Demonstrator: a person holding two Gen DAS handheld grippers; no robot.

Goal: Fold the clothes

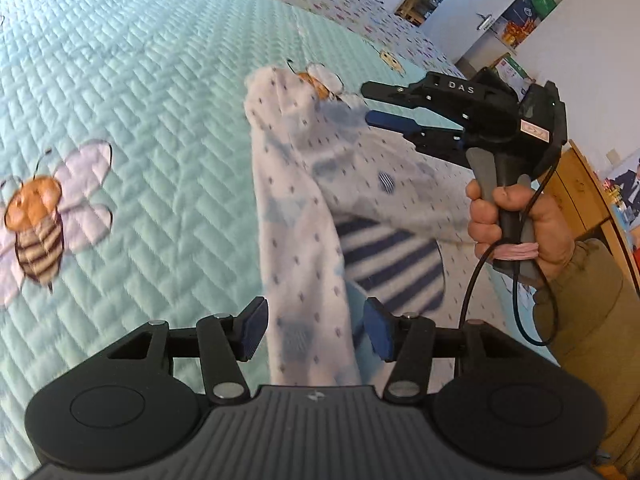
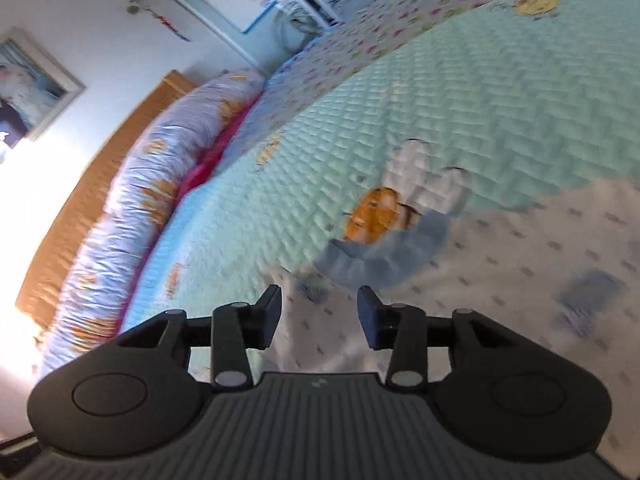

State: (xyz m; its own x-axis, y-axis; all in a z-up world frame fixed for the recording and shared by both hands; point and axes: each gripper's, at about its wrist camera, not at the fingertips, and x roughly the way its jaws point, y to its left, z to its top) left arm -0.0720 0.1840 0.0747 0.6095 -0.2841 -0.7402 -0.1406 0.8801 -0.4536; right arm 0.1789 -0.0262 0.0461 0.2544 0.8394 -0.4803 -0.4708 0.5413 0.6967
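1. The left gripper (image 1: 316, 330) stands half open; the white dotted garment (image 1: 304, 216) runs between its pads, unpinched.
2. The right gripper (image 2: 319, 316) gapes over the garment's edge, holding nothing.
3. The garment lies on a bee-print quilt (image 1: 140, 92).

Left gripper (image 1: 316, 330) points steeply down, fingers parted. Right gripper (image 1: 366, 104) – held in the person's right hand (image 1: 520, 228) – points across the view, fingers apart.
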